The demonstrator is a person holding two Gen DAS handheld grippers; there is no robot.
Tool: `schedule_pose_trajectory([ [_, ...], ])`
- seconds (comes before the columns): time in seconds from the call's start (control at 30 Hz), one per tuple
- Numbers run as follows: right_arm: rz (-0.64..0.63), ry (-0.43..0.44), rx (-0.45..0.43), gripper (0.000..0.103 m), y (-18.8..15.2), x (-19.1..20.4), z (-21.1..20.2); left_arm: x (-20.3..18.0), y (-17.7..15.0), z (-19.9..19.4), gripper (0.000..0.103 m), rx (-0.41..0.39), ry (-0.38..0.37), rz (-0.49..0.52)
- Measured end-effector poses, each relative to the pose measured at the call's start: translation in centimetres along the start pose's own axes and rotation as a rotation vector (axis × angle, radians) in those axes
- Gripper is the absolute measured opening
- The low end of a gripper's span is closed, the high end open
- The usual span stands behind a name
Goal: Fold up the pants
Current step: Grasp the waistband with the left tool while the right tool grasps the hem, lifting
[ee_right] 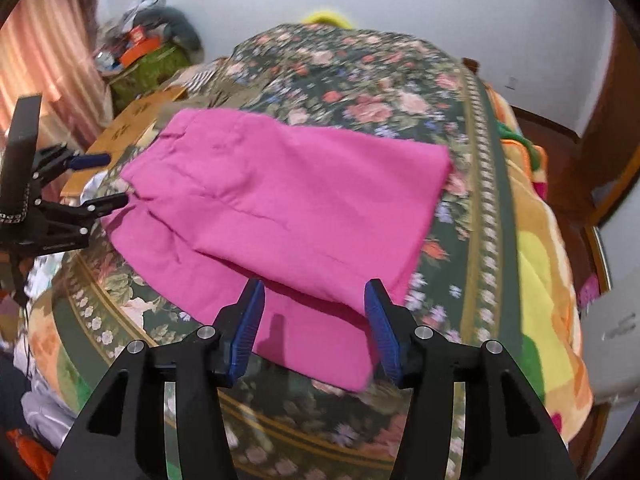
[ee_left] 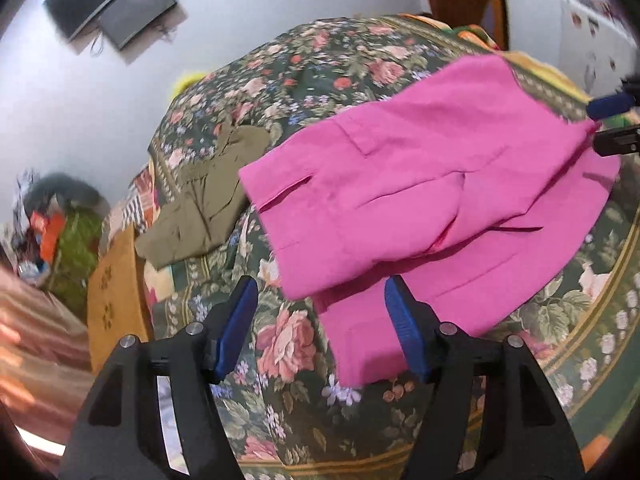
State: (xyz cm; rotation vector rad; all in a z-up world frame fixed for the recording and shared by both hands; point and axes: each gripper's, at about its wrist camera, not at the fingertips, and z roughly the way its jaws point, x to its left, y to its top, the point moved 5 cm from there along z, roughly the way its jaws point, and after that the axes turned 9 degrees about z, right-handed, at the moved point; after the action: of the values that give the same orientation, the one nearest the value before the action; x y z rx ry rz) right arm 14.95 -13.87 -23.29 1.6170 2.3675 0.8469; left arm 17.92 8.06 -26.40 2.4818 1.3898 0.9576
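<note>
Your left gripper [ee_left: 320, 292] wide open with nothing held, your right gripper [ee_right: 316, 292] wide open too, both hovering at the near edge of the pink pants [ee_right: 280, 200], folded over on the floral bedspread [ee_right: 360, 80], olive garment [ee_left: 204, 196] beside them.

No legible txt, labels or nos. anywhere in either view.
</note>
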Motion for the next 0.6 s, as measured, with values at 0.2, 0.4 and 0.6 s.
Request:
schedule_pose_trajectory([
  [0.2, -0.077, -0.018, 0.079, 0.048, -0.7, 1.2, 3.2, -1.1, 1.7, 0.8, 0.066, -0.012, 0.003, 0.075],
  [0.4, -0.091, 0.007, 0.103, 0.048, -0.5, 1.8, 3.9, -1.1, 3.1, 1.4, 0.057, -0.037, -0.061, 0.05],
  [0.6, -0.089, 0.069, 0.104, 0.048, 0.0, 3.1, 4.4, -0.1, 4.3, 1.0, 0.038, -0.063, -0.159, -0.046],
])
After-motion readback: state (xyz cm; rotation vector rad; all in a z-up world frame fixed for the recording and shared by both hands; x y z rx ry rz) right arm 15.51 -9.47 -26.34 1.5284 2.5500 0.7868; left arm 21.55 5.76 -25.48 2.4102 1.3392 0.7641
